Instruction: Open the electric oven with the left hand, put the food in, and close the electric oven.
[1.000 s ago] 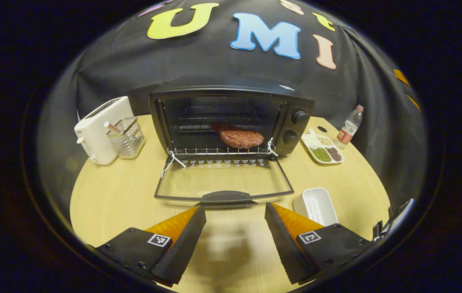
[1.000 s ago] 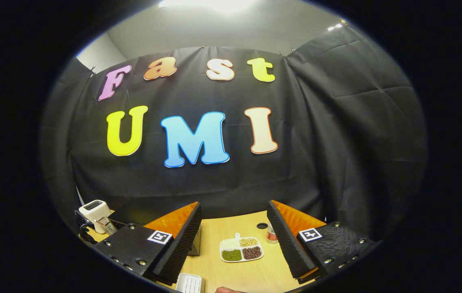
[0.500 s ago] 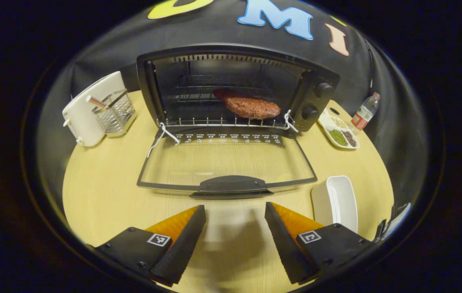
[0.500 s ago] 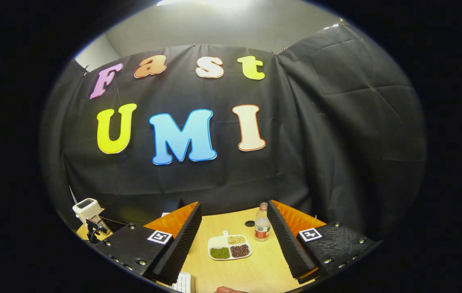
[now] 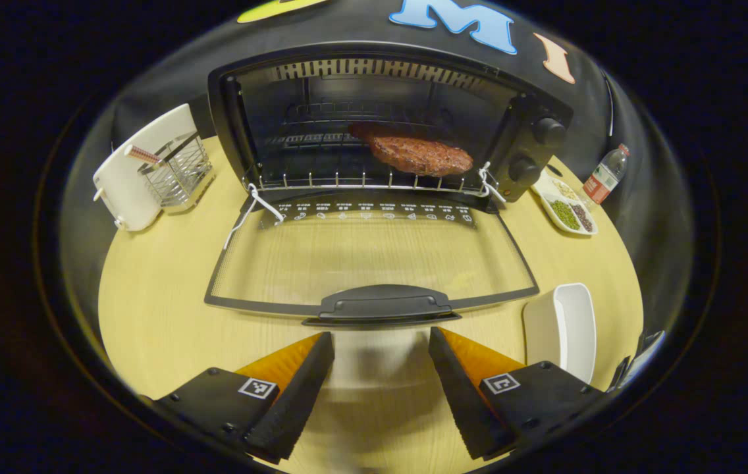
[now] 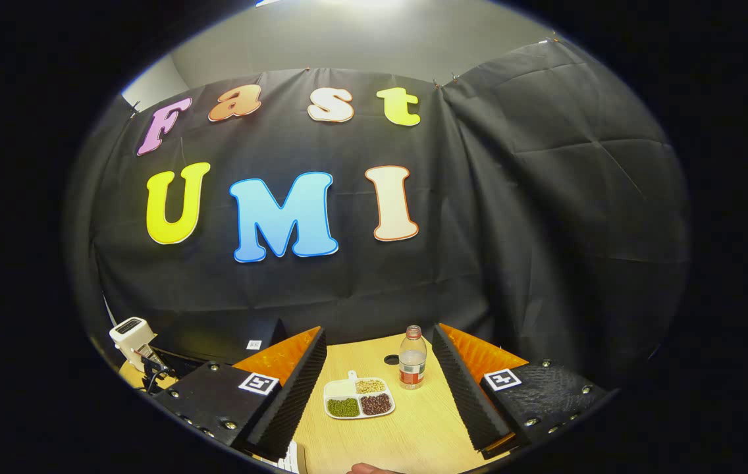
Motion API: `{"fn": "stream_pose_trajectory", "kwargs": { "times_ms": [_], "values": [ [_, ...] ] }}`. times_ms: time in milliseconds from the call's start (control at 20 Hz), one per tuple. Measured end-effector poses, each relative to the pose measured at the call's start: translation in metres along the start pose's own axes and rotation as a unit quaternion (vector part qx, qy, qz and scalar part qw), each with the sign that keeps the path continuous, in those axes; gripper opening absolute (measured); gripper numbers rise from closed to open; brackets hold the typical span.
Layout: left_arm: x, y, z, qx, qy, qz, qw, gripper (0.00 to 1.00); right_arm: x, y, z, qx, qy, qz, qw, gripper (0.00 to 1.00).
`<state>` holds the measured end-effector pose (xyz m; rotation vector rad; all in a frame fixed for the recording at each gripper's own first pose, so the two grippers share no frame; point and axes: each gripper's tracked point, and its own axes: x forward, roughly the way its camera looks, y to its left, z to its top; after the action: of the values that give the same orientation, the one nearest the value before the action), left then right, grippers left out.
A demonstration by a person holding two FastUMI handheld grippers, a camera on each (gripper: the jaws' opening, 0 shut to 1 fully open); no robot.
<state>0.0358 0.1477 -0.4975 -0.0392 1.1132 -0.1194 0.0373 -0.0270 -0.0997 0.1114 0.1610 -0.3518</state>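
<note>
Closing step: food (image 5: 421, 155) already on the wire rack inside the electric oven (image 5: 387, 125); door (image 5: 371, 260) lying flat on the desk (image 5: 157, 316), fully down; only the shutting left, by the look of it
Left gripper (image 5: 380, 349): released, jaws spread wide, nothing between them; hovering just short of the door handle (image 5: 384, 304), centred on it
Right gripper (image 6: 379, 359): released too, empty, raised and pointed at the booth wall, well clear of the oven
Next move: likely getting under or around the handle and swinging the door up on its hinge until seated; needs a rising arc, not a straight push
Edges: handle lip close to the desk, little gap beneath; white strings at both hinge corners, possible snag
Open room: bare desk left of the door; white tray (image 5: 561, 329) just beside the door's right corner; toaster (image 5: 125, 168) with wire basket (image 5: 180, 172), divided dish (image 5: 568, 209) and bottle (image 5: 604, 181) well apart from the swing
</note>
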Motion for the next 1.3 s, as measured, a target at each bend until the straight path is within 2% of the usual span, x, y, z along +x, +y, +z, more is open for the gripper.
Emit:
{"fn": "stream_pose_trajectory", "kwargs": {
  "times_ms": [50, 200, 650, 1300],
  "values": [
    [0.001, 0.001, 0.002, 0.0, 0.0, 0.001, 1.0, 1.0, 0.0, 0.001, 0.0, -0.003, -0.001, 0.0, 1.0, 0.97],
    [0.002, 0.002, 0.002, 0.02, 0.004, 0.001, 1.0, 0.98, -0.001, 0.009, 0.005, -0.012, -0.007, 0.006, 1.0, 0.98],
    [-0.007, 0.0, 0.007, 0.009, -0.004, -0.01, 1.0, 0.98, -0.005, 0.025, 0.006, -0.019, -0.009, 0.024, 0.999, 0.98],
    [-0.04, -0.003, 0.025, -0.01, -0.052, -0.017, 0.998, 1.0, -0.008, 0.038, 0.006, -0.012, -0.01, 0.039, 0.999, 0.98]
  ]
}}
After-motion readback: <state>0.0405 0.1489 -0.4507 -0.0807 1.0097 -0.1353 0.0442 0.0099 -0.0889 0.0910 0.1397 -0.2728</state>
